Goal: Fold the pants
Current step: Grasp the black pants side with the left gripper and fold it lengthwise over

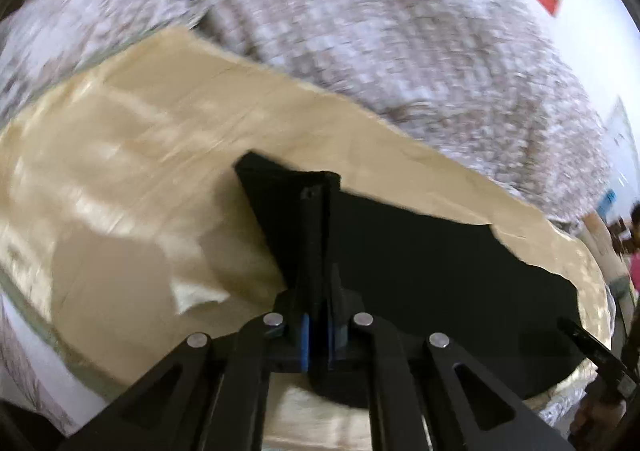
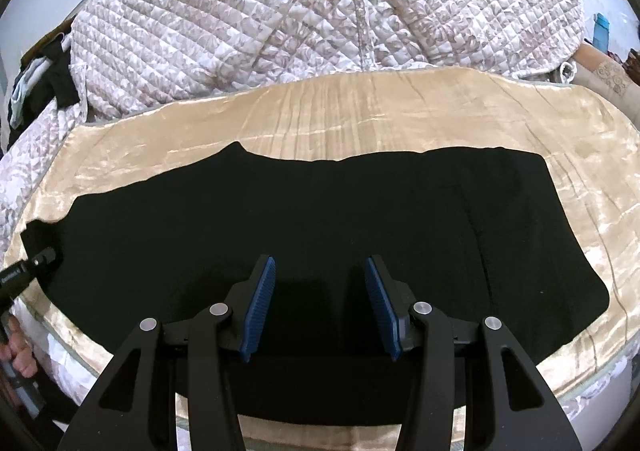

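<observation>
Long black fabric pants [image 2: 312, 227] lie flat across a shiny beige velvet blanket [image 2: 360, 115] on a quilted floral bedspread [image 2: 280, 11]. The left gripper [image 1: 318, 219], jaws pinched on what seems, through blur, the pants' end, begins a fold; the right gripper [image 2: 320, 291] hovers wide open and must next grip fabric.

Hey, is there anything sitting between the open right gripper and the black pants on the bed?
Nothing visible. The right gripper hangs open directly above the black pants, which lie spread on the beige blanket with no other item on them. The left gripper is already shut on the pants' far end.
</observation>
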Motion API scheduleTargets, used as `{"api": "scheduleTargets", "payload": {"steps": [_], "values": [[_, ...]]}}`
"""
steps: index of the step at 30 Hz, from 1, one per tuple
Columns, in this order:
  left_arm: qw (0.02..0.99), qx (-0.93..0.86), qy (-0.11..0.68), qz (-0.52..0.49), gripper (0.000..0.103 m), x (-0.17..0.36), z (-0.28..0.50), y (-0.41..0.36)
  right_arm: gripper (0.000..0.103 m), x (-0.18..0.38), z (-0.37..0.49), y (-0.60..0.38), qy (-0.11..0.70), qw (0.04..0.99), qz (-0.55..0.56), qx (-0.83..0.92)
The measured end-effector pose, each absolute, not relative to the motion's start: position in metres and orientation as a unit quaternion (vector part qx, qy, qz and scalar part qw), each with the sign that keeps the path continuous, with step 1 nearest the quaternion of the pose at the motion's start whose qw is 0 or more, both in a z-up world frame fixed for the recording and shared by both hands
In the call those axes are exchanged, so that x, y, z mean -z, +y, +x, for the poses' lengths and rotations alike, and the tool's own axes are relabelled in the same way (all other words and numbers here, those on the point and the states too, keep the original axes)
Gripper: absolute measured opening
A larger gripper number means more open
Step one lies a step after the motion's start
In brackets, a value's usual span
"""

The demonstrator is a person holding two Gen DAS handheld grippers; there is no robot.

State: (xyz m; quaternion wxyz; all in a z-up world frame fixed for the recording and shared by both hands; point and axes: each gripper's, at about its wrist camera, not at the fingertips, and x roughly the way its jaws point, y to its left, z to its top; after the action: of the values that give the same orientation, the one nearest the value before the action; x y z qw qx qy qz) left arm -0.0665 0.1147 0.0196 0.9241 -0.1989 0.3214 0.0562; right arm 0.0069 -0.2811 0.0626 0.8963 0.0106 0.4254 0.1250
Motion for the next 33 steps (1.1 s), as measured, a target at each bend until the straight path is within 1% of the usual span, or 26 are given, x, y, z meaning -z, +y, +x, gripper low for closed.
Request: {"api": "scheduleTargets", "payload": {"steps": [6,11,14,16,20,22,23,25,28,30,33], "values": [[0.936,0.046,0.313,-0.157,0.007,-0.053,-0.03,0.047,0.047,-0.068,0.007,-0.294,0.423,0.898,0.037,-0.118],[0.927,0.143,0.32,-0.132,0.007,-0.06,-0.013,-0.028,0.047,-0.072,0.008,-0.309,0.42,0.9,0.058,-0.102],[0.912,0.199,0.339,-0.115,0.007,-0.047,-0.012,-0.071,0.047,-0.072,0.01,-0.318,0.423,0.899,0.066,-0.092],[0.897,0.23,0.364,-0.103,0.007,-0.03,-0.012,-0.096,0.047,-0.071,0.011,-0.324,0.427,0.897,0.073,-0.085],[0.866,0.246,0.424,-0.102,0.008,0.003,-0.006,-0.112,0.047,-0.067,0.013,-0.333,0.435,0.893,0.087,-0.08],[0.861,0.26,0.421,-0.116,0.016,-0.002,-0.009,-0.106,0.047,-0.066,0.013,-0.334,0.436,0.891,0.091,-0.083],[0.858,0.267,0.422,-0.121,0.026,-0.006,-0.009,-0.104,0.047,-0.066,0.013,-0.334,0.436,0.891,0.092,-0.085],[0.854,0.289,0.412,-0.132,0.034,-0.019,-0.018,-0.094,0.047,-0.066,0.014,-0.333,0.436,0.89,0.097,-0.091],[0.859,0.297,0.396,-0.127,0.041,-0.034,-0.031,-0.077,0.047,-0.065,0.015,-0.328,0.439,0.884,0.113,-0.118],[0.868,0.286,0.388,-0.12,0.041,-0.042,-0.034,-0.065,0.047,-0.065,0.014,-0.323,0.438,0.882,0.113,-0.133],[0.897,0.215,0.374,-0.094,0.041,-0.045,-0.03,-0.039,0.047,-0.064,0.013,-0.315,0.437,0.877,0.119,-0.159]]}}
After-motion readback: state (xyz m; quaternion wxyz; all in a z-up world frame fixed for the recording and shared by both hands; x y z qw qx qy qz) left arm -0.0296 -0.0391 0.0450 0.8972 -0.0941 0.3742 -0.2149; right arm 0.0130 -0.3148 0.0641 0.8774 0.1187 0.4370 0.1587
